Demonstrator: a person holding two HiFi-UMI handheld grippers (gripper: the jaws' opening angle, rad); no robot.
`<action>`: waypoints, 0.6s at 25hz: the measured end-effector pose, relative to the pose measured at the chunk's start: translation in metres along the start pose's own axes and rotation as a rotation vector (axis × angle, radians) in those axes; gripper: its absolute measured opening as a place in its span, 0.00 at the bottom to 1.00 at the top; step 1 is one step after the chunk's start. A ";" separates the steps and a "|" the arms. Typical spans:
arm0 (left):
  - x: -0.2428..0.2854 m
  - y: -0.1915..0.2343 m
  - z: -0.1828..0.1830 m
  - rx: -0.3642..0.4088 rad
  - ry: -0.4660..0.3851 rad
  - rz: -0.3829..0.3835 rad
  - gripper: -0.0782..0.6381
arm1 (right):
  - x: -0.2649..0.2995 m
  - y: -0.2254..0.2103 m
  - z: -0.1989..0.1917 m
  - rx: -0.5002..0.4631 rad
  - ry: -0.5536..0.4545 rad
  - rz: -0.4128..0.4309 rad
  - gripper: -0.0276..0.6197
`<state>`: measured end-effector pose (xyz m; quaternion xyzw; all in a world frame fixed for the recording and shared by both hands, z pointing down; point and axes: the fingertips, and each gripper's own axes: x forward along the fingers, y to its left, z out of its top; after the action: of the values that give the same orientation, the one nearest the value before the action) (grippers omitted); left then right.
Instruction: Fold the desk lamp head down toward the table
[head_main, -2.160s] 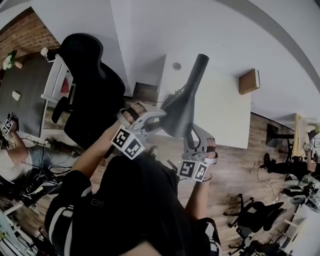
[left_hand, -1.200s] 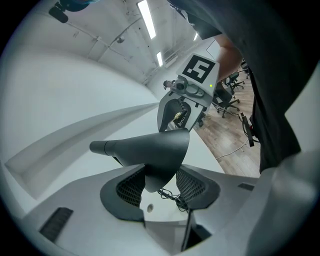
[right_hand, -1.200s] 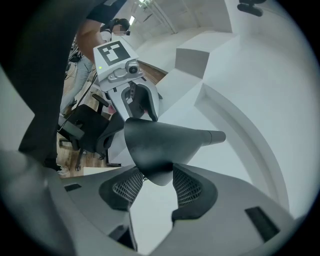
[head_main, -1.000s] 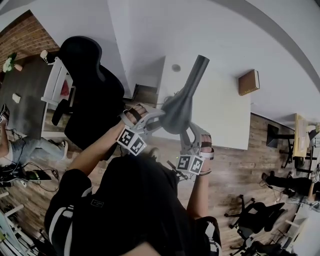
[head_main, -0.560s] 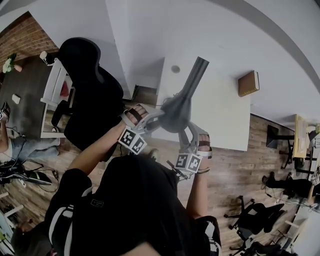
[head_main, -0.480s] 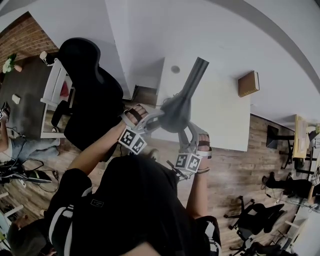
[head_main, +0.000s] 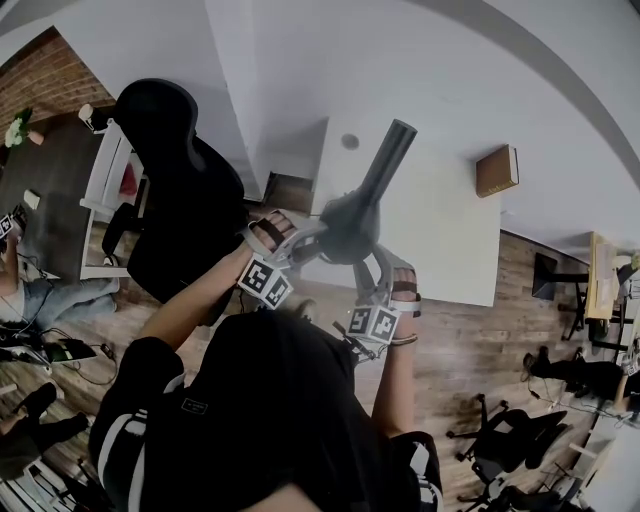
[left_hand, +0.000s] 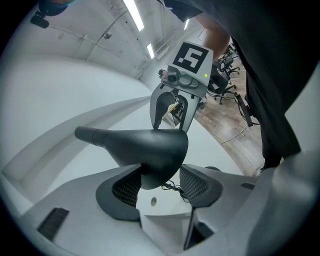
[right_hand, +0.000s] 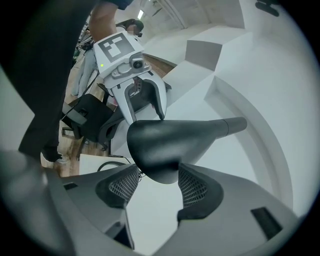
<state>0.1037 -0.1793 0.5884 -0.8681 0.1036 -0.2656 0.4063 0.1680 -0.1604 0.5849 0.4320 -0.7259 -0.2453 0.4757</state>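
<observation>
as the left gripper (left_hand: 160, 182) stands: jaws spread wide, having just been opening; the wide end of the lamp head (left_hand: 145, 147) sits between its mesh pads (left_hand: 125, 189), which lie close beside the shell without clearly pressing on it.
right gripper (right_hand: 152, 185): the same from the other side; jaws apart and just been opening, the rounded end of the lamp head dipping between its pads, not clamped.
grippers to each other: they face one another across the head, each showing in the other's view just behind it.
which way the head lies: straight ahead of both, already inside both sets of jaws; neither hand is clearly nearer.
long axis: from the wide end at the grippers it tapers to the neck (head_main: 388, 160), which points away from the person; that line runs crosswise to both grippers, off to the left for the left one and to the right for the right one.
place: the head hangs above the near part of the white table (head_main: 450, 240), not touching it.
beyond: a black chair (head_main: 180, 170) stands left of the table.
judgement: with both holds loose, any further fold needs the pads closed on the wide end again, then a push down along the tilt of the neck.
</observation>
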 end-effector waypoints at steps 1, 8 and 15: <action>0.001 0.000 -0.001 0.001 0.003 0.001 0.46 | 0.001 0.000 -0.001 -0.001 0.000 0.001 0.45; 0.009 -0.002 -0.008 -0.012 0.015 0.009 0.47 | 0.010 0.002 -0.006 -0.004 0.005 0.006 0.46; 0.015 -0.004 -0.010 -0.009 0.014 0.018 0.47 | 0.014 0.003 -0.011 -0.004 -0.008 0.008 0.46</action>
<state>0.1103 -0.1893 0.6025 -0.8670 0.1157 -0.2675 0.4041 0.1741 -0.1700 0.5981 0.4273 -0.7290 -0.2467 0.4745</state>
